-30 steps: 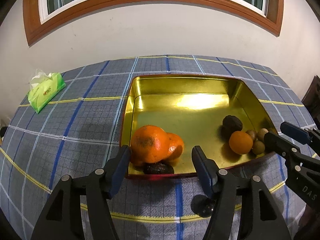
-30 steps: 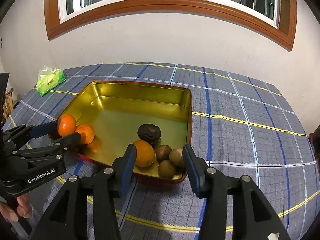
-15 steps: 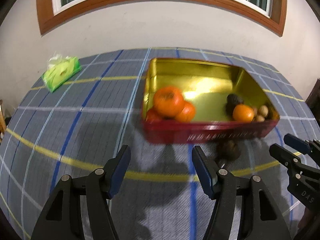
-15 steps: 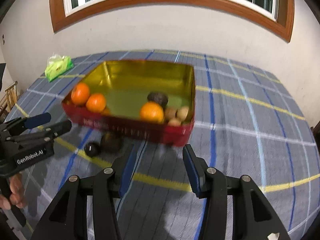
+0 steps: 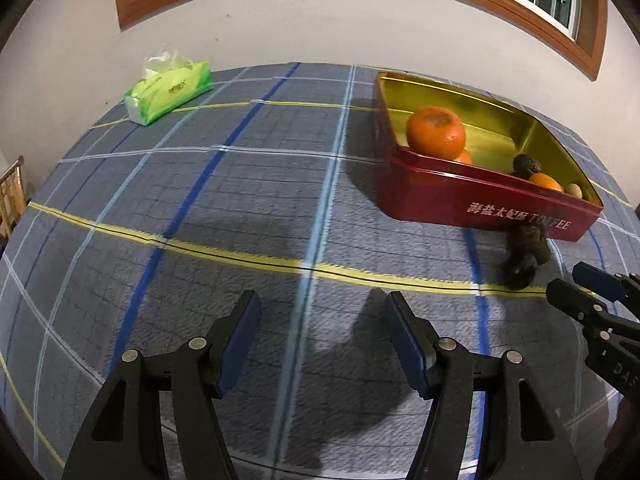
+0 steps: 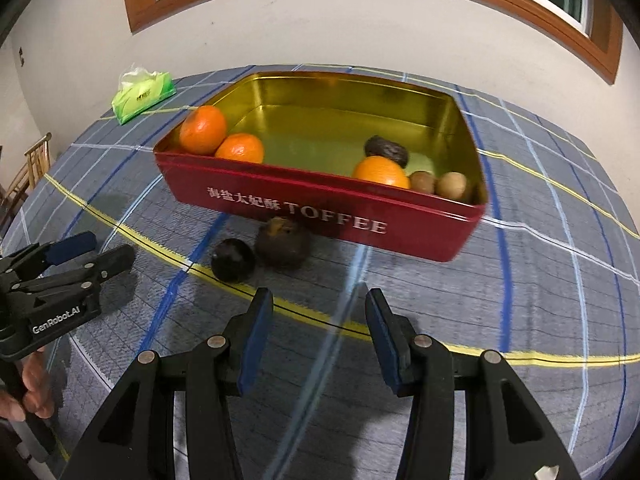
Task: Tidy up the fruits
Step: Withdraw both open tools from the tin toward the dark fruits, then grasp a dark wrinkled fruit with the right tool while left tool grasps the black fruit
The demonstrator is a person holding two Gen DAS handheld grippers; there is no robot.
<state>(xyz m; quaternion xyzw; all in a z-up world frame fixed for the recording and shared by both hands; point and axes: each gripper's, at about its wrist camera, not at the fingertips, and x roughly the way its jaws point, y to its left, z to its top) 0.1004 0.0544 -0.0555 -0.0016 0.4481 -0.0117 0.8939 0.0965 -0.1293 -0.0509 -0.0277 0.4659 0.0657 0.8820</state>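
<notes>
Hovering released over the tabletop [image 6: 520, 280], both the left hand-held gripper [image 5: 322, 340] and the right hand-held gripper [image 6: 320, 332] are empty; two dark fruits [image 6: 260, 252] lie just ahead of the right one, before the tin [image 6: 320, 208].

Near surface [image 6: 500, 312]: bare checked cloth lies ahead of the right tongs [image 6: 318, 334], whose jaws stand apart.
Left side: bare cloth lies between the left tongs [image 5: 322, 338] and the tissue pack [image 5: 168, 88].
Tin [image 6: 320, 208]: its red front wall blocks a low, level path to the fruit inside; the top is uncovered.
Front of tin: two dark fruits [image 6: 256, 254] lie against the wall, near the left tongs.
</notes>
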